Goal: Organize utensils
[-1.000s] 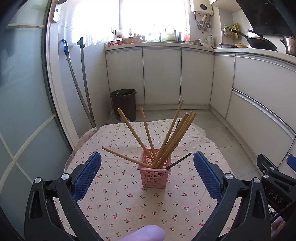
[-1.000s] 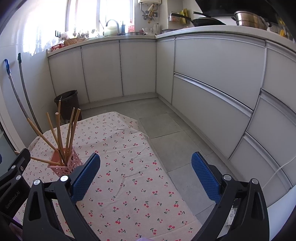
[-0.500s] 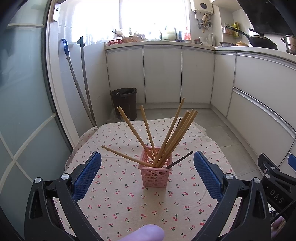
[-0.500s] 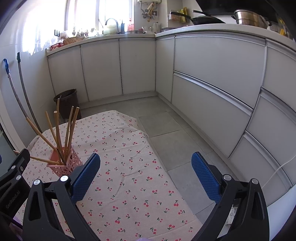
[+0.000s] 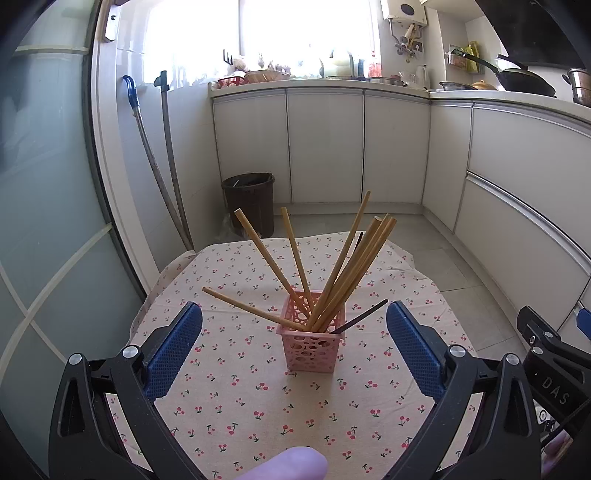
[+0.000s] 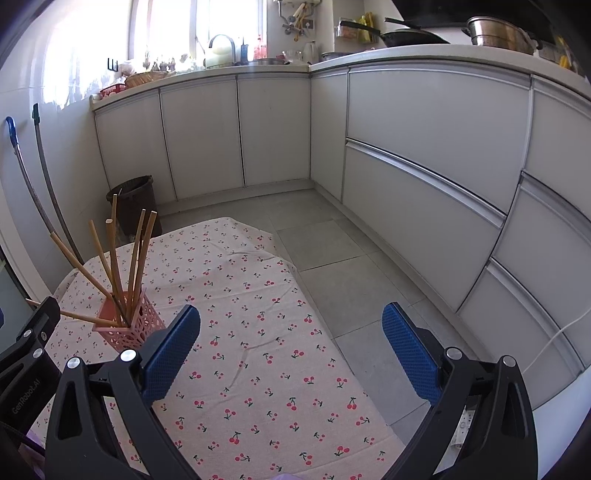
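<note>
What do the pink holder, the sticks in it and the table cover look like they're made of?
Holder: likely moulded plastic, matte pink, with punched round holes.
Tan sticks: probably bamboo or wood, unvarnished, pale with blunt square-cut ends.
Dark stick: thinner and black; material unclear.
Cover: cotton-like fabric with a cherry print, creased and draping over the table edge.

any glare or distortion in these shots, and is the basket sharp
Left wrist view: the window is blown out to white, cabinet lines bow from the fisheye, and the basket and chopsticks are sharp. Right wrist view: the same window glare at top left, drawer edges curve strongly, and the basket is sharp.
</note>
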Demonstrator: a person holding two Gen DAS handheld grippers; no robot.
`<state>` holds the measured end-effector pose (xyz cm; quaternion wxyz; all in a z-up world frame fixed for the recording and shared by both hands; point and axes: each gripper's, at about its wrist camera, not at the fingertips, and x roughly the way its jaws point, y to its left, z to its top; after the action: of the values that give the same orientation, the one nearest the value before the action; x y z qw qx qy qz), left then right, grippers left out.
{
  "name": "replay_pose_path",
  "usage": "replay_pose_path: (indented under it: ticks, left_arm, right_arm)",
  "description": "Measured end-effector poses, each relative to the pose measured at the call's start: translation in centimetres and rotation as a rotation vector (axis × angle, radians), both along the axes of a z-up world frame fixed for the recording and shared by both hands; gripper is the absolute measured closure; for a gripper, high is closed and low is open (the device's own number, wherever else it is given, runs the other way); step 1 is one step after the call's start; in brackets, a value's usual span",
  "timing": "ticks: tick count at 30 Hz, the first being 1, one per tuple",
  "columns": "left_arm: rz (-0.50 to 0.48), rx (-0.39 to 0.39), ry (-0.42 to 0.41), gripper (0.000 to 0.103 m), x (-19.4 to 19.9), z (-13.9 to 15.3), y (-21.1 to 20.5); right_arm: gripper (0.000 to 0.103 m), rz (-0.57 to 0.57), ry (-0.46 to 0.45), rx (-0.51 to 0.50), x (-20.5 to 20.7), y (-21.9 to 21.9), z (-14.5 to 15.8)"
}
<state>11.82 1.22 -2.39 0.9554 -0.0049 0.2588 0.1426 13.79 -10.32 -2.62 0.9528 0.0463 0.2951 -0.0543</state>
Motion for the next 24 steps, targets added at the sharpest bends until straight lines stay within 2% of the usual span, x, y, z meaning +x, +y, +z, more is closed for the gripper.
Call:
replay_pose_path:
  ticks: [24]
  left_arm:
    - [0.004, 0.006, 0.012, 0.007, 0.21, -0.26, 0.06]
  right_arm:
    - [0.007, 0.003, 0.011, -0.006, 0.01, 0.07, -0.24]
